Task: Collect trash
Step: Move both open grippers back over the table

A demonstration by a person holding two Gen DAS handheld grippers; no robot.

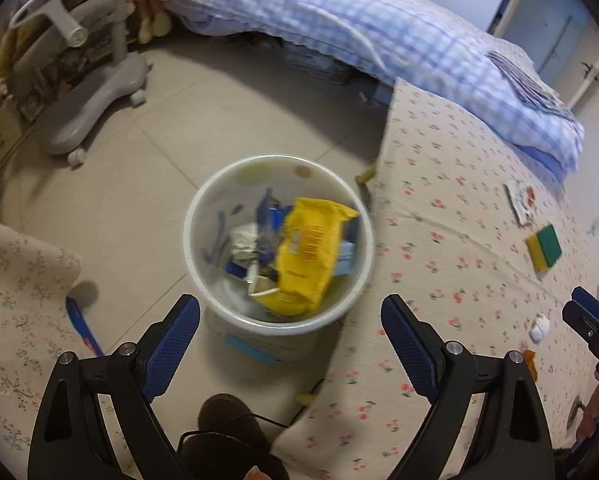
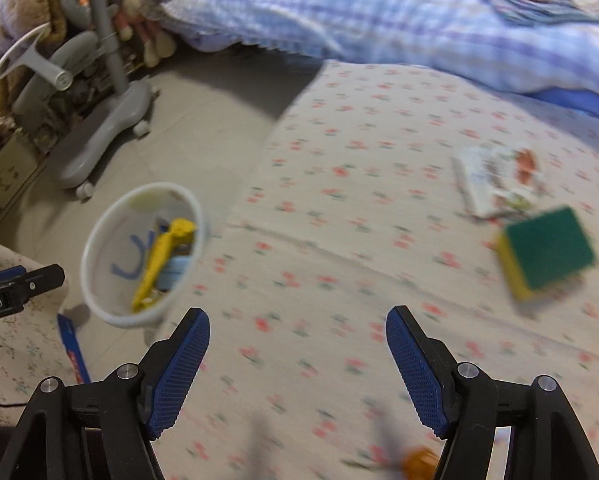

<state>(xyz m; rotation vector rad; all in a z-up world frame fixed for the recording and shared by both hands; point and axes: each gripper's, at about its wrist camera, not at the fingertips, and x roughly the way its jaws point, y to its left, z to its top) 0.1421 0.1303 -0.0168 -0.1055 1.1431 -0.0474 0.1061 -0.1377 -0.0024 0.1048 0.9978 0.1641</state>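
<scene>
**Bin half full, scraps left on the floral cloth**

Bedroom floor tiles and a low surface draped in floral cloth [image 1: 459, 216] frame the left wrist view. A white trash bin [image 1: 277, 160] stands on the tiles, touching the cloth's edge, with a yellow wrapper [image 1: 311, 256] on top of mixed blue and white packaging inside. The left gripper [image 1: 289, 340] hovers over the near rim of the bin, fingers spread wide and holding nothing. On the cloth, well to the right of the bin, lie a yellow-green sponge [image 1: 544, 246], a printed packet [image 1: 520, 200] beyond it, and a small crumpled white scrap [image 1: 540, 327] close to the right gripper's tip at the frame edge. A blue wrapper [image 1: 82, 328] lies on the floor left of the bin. Only this view shows the white scrap and the bin's full contents.

From the right wrist view, heavily blurred, the right gripper [image 2: 297, 364] hangs above the cloth, jaws wide apart and empty. The bin sits to its left, the sponge and packet to its right. An orange scrap [image 2: 419, 462] shows at the bottom edge, just inside the right finger; its shape cannot be told.

The scraps look light, soft and crushable, so a pinch across the middle should do. The flat packet probably needs taking by an edge.
</scene>
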